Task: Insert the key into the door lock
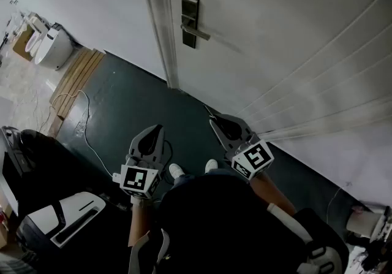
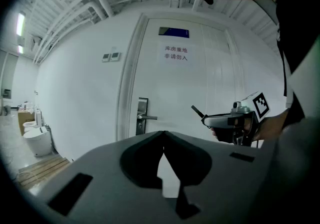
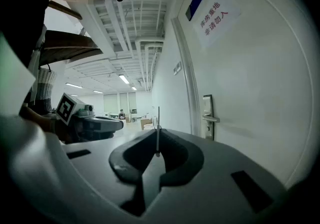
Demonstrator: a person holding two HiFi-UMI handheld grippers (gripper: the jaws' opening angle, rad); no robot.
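A white door [image 1: 275,34] carries a dark metal lock plate [image 1: 190,20] with a lever handle [image 1: 197,33]. The same lock plate [image 3: 208,115] shows in the right gripper view, and the lock plate [image 2: 142,116] also appears in the left gripper view. My right gripper [image 3: 158,134] is shut on a thin key [image 3: 158,124] whose blade sticks out past the jaw tips. Seen from the left, the key [image 2: 197,112] points up toward the door. The right gripper [image 1: 215,121] hangs well below and right of the lock. My left gripper [image 2: 163,134] is shut and holds nothing; the left gripper [image 1: 155,129] hovers beside it.
White toilets [image 1: 52,46] and a wooden pallet [image 1: 76,76] stand along the wall to the left. A thin cable [image 1: 86,129] runs over the dark floor. A white and black device [image 1: 64,217] lies at the lower left. A paper notice [image 2: 176,53] is stuck on the door.
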